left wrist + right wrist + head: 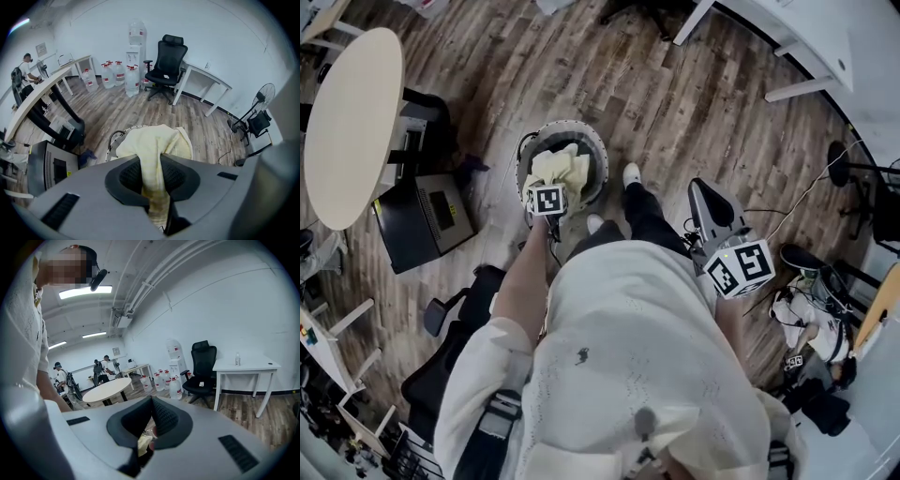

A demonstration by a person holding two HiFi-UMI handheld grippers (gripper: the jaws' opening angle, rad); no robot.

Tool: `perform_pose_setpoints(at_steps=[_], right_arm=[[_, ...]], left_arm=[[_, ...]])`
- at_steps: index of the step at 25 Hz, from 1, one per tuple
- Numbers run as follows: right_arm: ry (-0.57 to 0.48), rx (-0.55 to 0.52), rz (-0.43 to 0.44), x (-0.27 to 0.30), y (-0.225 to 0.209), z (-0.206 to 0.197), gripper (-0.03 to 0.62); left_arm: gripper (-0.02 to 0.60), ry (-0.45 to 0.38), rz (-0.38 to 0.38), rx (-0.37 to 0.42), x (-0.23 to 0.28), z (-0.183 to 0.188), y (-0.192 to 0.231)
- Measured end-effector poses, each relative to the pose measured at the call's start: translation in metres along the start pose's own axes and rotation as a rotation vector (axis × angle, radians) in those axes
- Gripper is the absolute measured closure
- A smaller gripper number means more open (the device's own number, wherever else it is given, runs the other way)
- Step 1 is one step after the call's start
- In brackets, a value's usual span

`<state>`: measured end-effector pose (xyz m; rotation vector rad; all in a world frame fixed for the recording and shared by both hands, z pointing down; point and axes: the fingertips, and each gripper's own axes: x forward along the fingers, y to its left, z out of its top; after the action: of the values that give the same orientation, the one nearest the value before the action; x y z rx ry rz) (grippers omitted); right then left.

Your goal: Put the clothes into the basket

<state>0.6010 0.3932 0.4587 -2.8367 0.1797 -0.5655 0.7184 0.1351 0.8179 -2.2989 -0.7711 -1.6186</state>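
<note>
Left gripper [549, 195] over basket [601, 150] (yellow cloth [562, 169] inside), right gripper [711, 202] aside

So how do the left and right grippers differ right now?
The left gripper is clamped on a yellow cloth; the right gripper has its jaws closed tip to tip. The left points steeply down over the basket; the right points out across the room, away from it. Both are shut.
</note>
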Motion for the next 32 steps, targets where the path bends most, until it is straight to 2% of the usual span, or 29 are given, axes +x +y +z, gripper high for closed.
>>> perform_pose_setpoints(at_steps=[18, 25, 32], right_arm=[[0.010, -0.004, 0.007, 0.005, -0.002, -0.003, 0.585], [0.017, 0.002, 0.003, 0.007, 0.001, -0.008, 0.586], [0.018, 0.009, 0.002, 0.006, 0.001, -0.009, 0.585]], left_arm=[[0.495, 0.032, 0.001, 0.025, 0.018, -0.001, 0.000], [0.486, 0.025, 0.035, 0.014, 0.018, -0.003, 0.009], [0.458, 0.039, 0.032, -0.011, 0.016, -0.008, 0.011]])
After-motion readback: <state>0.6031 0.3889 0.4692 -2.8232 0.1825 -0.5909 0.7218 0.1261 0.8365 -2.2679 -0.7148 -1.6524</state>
